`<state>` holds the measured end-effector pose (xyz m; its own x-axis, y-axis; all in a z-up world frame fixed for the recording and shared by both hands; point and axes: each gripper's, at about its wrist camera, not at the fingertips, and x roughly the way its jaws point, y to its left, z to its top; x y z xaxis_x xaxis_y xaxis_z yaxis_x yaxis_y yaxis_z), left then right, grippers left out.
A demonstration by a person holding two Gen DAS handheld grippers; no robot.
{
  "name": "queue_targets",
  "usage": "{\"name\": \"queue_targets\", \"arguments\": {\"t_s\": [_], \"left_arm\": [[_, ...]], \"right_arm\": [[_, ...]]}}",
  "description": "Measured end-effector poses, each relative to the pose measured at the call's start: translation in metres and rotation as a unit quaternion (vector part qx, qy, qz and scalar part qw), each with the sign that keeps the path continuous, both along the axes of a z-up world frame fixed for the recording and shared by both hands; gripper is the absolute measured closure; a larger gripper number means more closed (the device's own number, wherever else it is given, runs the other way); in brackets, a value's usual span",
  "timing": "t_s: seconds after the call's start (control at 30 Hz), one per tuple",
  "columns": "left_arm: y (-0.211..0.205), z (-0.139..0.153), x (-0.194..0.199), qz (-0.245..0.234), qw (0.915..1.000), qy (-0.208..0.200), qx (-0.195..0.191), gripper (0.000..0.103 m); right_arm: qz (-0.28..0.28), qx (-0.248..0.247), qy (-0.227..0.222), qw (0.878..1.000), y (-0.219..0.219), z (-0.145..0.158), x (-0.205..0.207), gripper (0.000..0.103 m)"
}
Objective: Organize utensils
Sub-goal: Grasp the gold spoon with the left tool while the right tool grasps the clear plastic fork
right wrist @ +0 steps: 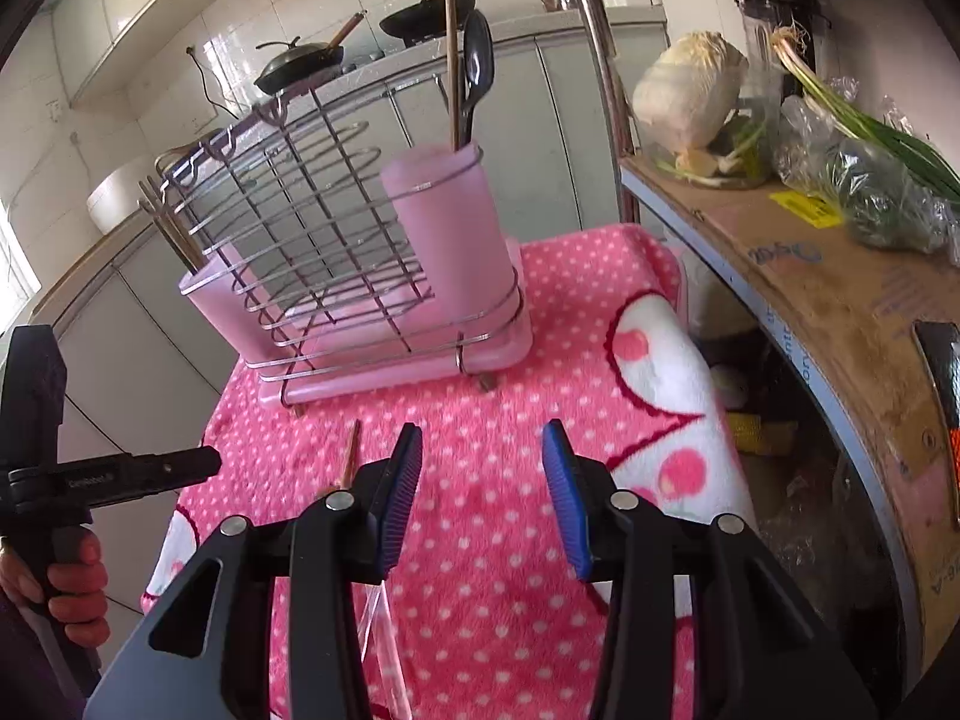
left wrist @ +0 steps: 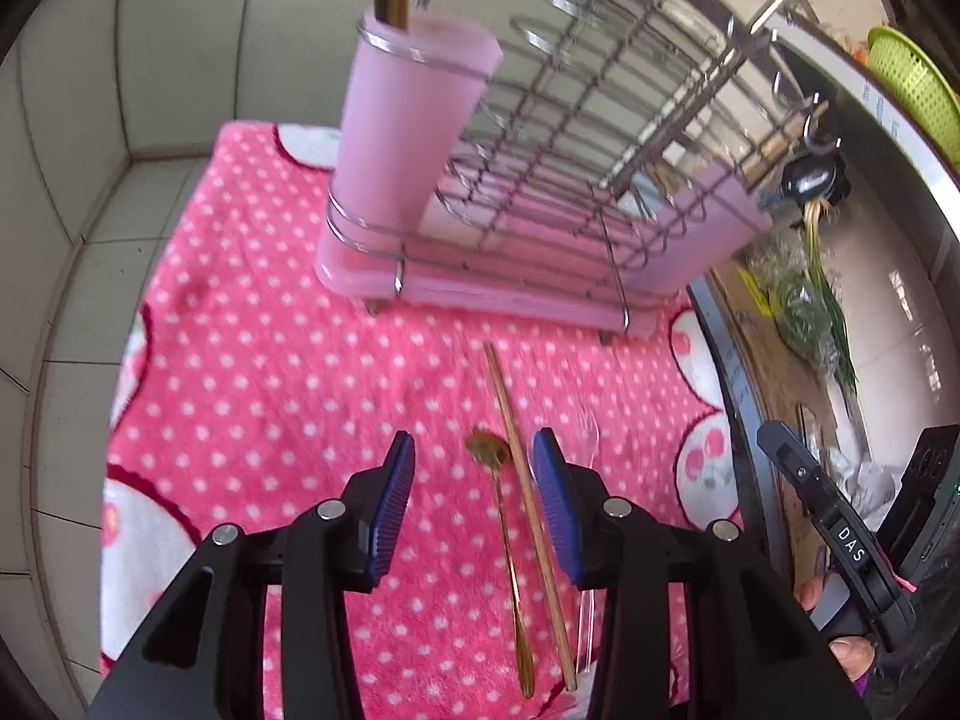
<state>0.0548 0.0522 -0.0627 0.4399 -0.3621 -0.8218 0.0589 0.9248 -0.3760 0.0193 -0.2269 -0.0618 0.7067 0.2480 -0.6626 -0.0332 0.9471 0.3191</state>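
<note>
My left gripper [left wrist: 474, 456] is open and empty, low over a pink dotted towel [left wrist: 270, 360]. Between and just past its fingers lie a gold spoon [left wrist: 507, 558] and a wooden chopstick [left wrist: 528, 504]; a clear plastic fork [left wrist: 587, 438] lies under the right finger. A pink and wire utensil rack [left wrist: 510, 192] stands beyond, its pink cup [left wrist: 402, 120] holding chopsticks. My right gripper [right wrist: 483, 456] is open and empty over the same towel [right wrist: 510, 570]. The chopstick tip [right wrist: 351, 450] and clear fork handle [right wrist: 384, 630] show beside its left finger. The rack cup [right wrist: 447, 228] holds a chopstick and a black spoon [right wrist: 477, 60].
A cardboard-topped shelf [right wrist: 810, 276] with green onions [right wrist: 864, 126] and a cabbage [right wrist: 690, 90] stands to the right. Tiled walls [left wrist: 120, 120] close the left side. Woks [right wrist: 300, 60] sit on a counter behind. A green basket [left wrist: 912, 84] is far right.
</note>
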Motion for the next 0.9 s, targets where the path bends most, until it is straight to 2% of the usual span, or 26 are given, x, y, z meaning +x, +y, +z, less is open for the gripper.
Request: {"name": "queue_targets", "arguments": {"t_s": [0.1,0.23,0.33,0.4,0.47,0.63,0.7,0.83,0.9], "left_arm": [[-0.006,-0.015,0.001,-0.009,0.9996,0.027,-0.005,0.063],[-0.014,-0.032,0.006,-0.018,0.9979,0.063,-0.003,0.064],[-0.022,-0.044,0.014,-0.023,0.9958,0.089,0.003,0.068],[-0.026,-0.050,0.020,-0.025,0.9945,0.101,-0.001,0.077],[-0.031,-0.053,0.024,-0.027,0.9940,0.106,0.002,0.079],[-0.043,-0.058,0.030,-0.025,0.9931,0.108,0.037,0.080],[-0.049,-0.063,0.033,-0.027,0.9918,0.115,0.049,0.084],[-0.060,-0.074,0.043,-0.029,0.9896,0.133,0.046,0.088],[-0.061,-0.075,0.044,-0.026,0.9894,0.132,0.054,0.099]], "right_arm": [[0.001,0.003,0.005,1.000,0.003,-0.003,-0.002,0.061],[0.014,-0.016,0.016,1.000,0.010,-0.006,-0.003,0.061],[0.020,-0.027,0.016,0.999,0.014,-0.009,-0.008,0.061],[0.022,-0.021,0.017,0.999,0.012,-0.011,-0.011,0.061],[0.023,-0.018,0.017,0.999,0.010,-0.012,-0.013,0.061],[0.031,-0.010,0.001,0.999,0.006,-0.008,-0.021,0.061],[0.036,-0.003,-0.003,0.999,0.006,-0.007,-0.022,0.061],[0.044,0.011,0.004,0.999,0.006,-0.010,-0.018,0.061],[0.051,0.025,0.017,0.998,0.007,-0.015,-0.015,0.061]]}}
